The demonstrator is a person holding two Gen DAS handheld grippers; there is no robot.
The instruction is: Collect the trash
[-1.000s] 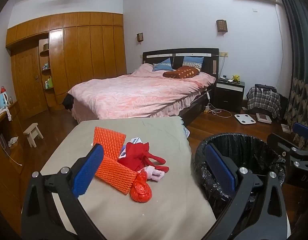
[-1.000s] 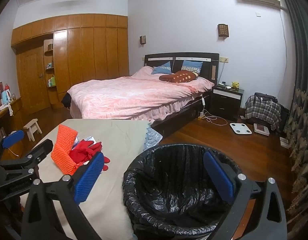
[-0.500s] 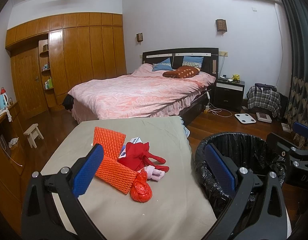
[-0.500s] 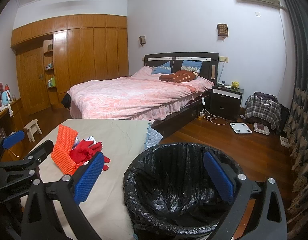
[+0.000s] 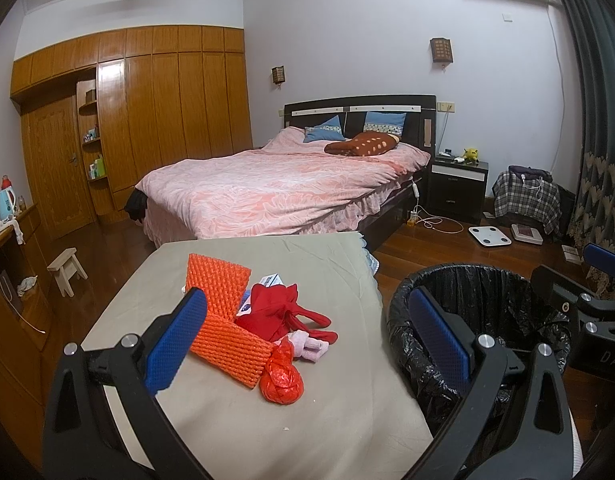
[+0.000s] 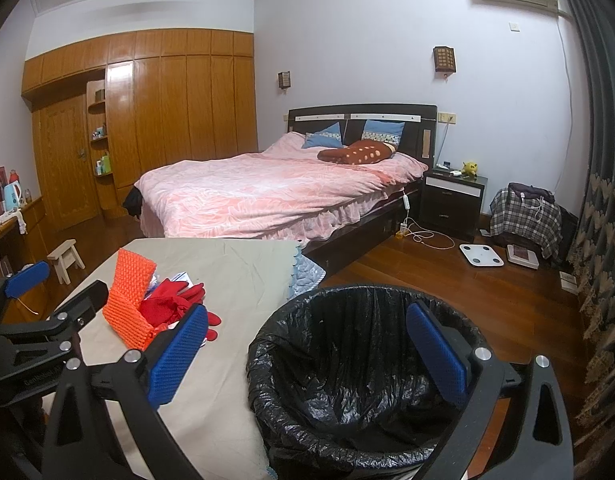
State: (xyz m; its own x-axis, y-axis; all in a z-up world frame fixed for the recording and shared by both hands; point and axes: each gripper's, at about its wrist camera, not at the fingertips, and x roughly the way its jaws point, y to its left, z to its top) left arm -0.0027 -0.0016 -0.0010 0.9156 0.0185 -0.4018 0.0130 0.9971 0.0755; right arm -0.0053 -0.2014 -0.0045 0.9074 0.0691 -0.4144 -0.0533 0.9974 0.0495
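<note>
A pile of trash lies on the beige table [image 5: 235, 432]: orange foam netting [image 5: 223, 300], red gloves [image 5: 279, 312], a knotted red plastic bag [image 5: 281, 376], a pink scrap [image 5: 311, 346] and a white wrapper [image 5: 269, 280]. My left gripper [image 5: 307, 342] hovers open above the near side of the pile, holding nothing. A bin lined with a black bag [image 6: 359, 376] stands on the floor right of the table. My right gripper [image 6: 307, 352] hangs open over the bin's near rim, empty. The netting [image 6: 127, 300] and gloves [image 6: 175, 304] also show in the right wrist view.
A bed with a pink cover [image 5: 275, 188] stands beyond the table. A small wooden stool [image 5: 65, 270] and a wooden counter are at the left. A nightstand [image 5: 459, 184], a white scale [image 5: 489, 236] and a plaid-covered seat [image 5: 525, 200] are at the right, on the wooden floor.
</note>
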